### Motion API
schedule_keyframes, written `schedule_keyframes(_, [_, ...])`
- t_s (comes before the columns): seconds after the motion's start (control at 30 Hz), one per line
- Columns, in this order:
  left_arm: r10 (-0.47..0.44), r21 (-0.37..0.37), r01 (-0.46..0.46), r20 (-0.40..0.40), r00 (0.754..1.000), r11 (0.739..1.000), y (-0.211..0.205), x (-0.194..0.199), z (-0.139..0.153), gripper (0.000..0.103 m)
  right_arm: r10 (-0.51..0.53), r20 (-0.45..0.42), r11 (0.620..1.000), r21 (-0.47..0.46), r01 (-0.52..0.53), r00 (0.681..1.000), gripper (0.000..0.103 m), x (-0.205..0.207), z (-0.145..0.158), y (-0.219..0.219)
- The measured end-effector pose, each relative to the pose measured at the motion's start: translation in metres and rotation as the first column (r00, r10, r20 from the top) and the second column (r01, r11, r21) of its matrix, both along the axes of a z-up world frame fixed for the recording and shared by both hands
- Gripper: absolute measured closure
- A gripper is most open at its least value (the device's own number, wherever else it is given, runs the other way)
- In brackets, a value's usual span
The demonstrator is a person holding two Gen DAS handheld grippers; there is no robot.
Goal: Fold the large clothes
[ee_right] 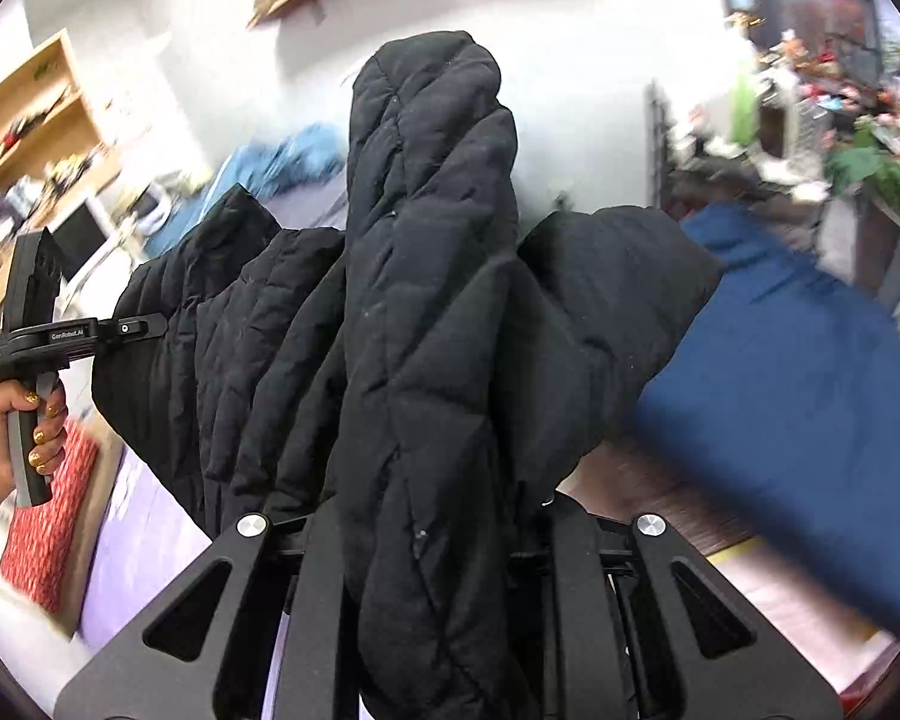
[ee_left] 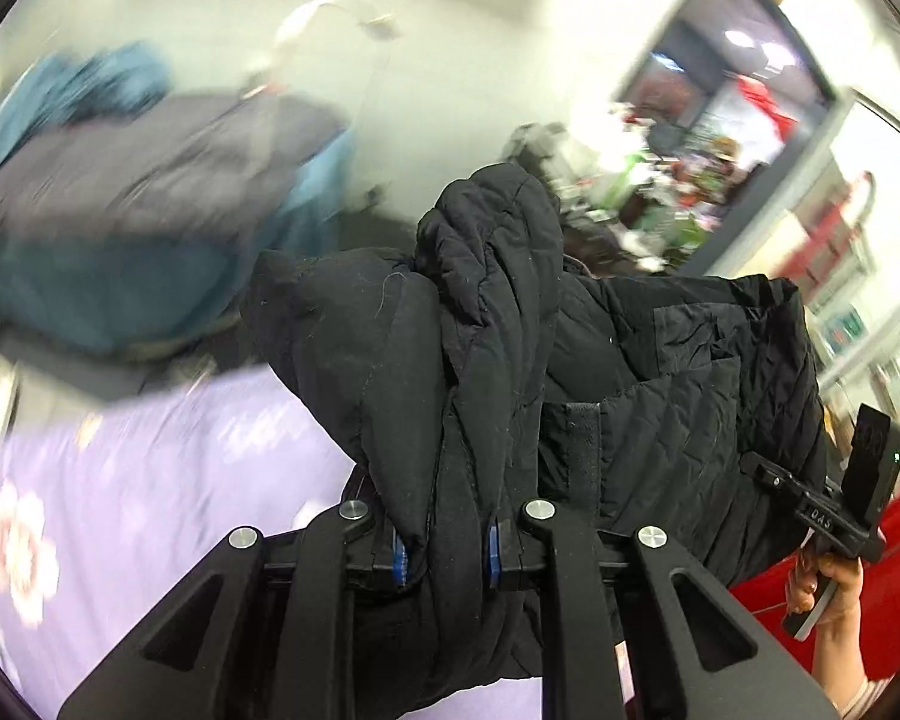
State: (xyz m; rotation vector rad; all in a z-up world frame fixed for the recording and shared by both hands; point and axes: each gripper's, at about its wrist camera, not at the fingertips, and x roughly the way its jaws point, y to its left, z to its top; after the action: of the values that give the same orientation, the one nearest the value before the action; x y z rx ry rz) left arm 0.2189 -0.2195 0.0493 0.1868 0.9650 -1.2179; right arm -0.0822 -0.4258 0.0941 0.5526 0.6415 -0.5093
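Progress on the fold, left wrist view first: one black quilted padded jacket [ee_left: 498, 324] hangs bunched in the air, off the lilac flower-printed bed cover [ee_left: 168, 456] below it. The left gripper [ee_left: 447, 552] has its jaws pressed together on a thick gather of that jacket, blue pads showing either side of the cloth. At the right edge one hand [ee_left: 828, 582] holds the right gripper's handle, and the jacket runs across to it. Nothing here shows a finished fold: the fabric is creased and lumped, with no flat panel laid out. Behind, blurred, lies one heap of grey and teal clothing [ee_left: 120, 204]; how many pieces make it up cannot be told.

Right wrist view: the same single jacket fills the centre, one tubular part, probably a sleeve, standing up above the rest. The right gripper [ee_right: 444, 546] pinches the jacket; its pads are buried under the cloth, and the narrow set of the fingers suggests a tight hold. At the left one hand with gold-painted nails [ee_right: 24, 420] holds the left gripper by its handle. One dark blue spread cloth [ee_right: 810, 396] lies at the right, and one red patterned cushion [ee_right: 54, 516] at lower left.

Judgement: the task is at an early stage. The jacket is lifted by two points, and laying it flat and all folds remain.
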Motion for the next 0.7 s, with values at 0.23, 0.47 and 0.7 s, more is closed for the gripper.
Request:
schedule_keyframes(0.23, [-0.256, -0.102, 0.258, 0.039, 0.966, 0.961, -0.185, -0.079, 0.032, 0.086, -0.262, 0.017, 0.965, -0.021, 0.262, 0.965, 0.087, -0.102, 0.023, -0.109])
schedule_keyframes(0.47, [-0.393, -0.083, 0.389, -0.050, 0.918, 0.918, -0.338, -0.168, -0.004, 0.086, -0.521, -0.012, 0.848, 0.106, 0.519, 0.854, 0.087, -0.235, 0.004, -0.194])
schedule_keyframes(0.7, [-0.354, 0.104, 0.354, -0.017, 0.935, 0.929, -0.406, -0.199, -0.075, 0.082, -0.679, -0.071, 0.636, 0.440, 0.634, 0.731, 0.082, -0.337, -0.099, -0.223])
